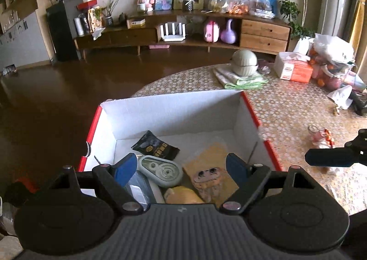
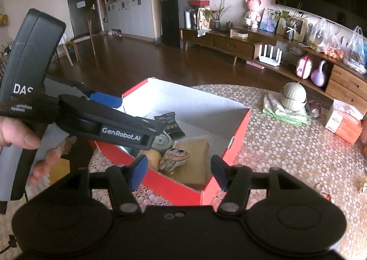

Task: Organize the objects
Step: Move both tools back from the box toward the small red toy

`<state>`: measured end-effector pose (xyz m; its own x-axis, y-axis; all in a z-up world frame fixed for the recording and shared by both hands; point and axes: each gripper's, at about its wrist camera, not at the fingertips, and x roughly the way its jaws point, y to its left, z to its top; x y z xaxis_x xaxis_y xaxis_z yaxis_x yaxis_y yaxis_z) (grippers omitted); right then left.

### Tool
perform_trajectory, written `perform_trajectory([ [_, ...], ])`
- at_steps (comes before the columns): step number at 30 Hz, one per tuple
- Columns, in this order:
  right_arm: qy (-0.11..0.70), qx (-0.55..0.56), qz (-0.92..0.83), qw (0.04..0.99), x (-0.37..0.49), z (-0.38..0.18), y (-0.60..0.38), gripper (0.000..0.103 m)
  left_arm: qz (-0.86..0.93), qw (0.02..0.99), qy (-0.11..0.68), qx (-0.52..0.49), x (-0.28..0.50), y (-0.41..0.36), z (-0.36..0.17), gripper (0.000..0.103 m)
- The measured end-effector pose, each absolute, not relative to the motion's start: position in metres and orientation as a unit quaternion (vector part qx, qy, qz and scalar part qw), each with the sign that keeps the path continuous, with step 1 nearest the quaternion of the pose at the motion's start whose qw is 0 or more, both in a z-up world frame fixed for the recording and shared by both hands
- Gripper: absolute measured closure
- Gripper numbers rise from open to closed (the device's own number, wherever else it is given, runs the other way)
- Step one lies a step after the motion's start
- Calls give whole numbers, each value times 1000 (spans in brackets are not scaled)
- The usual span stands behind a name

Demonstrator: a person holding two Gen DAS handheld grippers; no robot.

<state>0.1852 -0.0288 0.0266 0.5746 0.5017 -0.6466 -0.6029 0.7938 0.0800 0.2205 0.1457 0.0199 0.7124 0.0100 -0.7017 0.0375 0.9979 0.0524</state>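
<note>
While both grippers hover empty, red cardboard box with white inside (image 1: 174, 113) sits on patterned table (image 1: 286, 108), holding black snack packet (image 1: 156, 146), grey tape dispenser (image 1: 160, 171). Left gripper (image 1: 181, 167) jaws wide; right gripper (image 2: 179, 171) jaws parted halfway.

Box (image 1: 174, 110): matt white cardboard inside, glossy red outside. Snack packet (image 1: 156, 146): shiny black foil. Tablecloth (image 1: 286, 104): lace-patterned, textured. Far cabinet (image 1: 263, 32): wood. Floor (image 1: 68, 90): glossy dark wood.

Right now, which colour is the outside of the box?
Red outside, white inside box; clearest in the right wrist view.
</note>
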Motion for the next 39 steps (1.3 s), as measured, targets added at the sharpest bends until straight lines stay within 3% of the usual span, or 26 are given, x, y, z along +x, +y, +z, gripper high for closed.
perform_trajectory([
  [19,309,-26,312,898,138,43,-108,38,-45,939,341,27,152,99,46,18],
  [25,302,-10,298,906,128,40,-137,33,-58,943,328,12,134,84,49,18],
  [29,298,8,290,909,120,33,-162,23,-66,946,317,10,123,70,50,17],
  [39,315,31,226,921,112,5,-229,20,-111,943,314,9,107,24,28,17],
])
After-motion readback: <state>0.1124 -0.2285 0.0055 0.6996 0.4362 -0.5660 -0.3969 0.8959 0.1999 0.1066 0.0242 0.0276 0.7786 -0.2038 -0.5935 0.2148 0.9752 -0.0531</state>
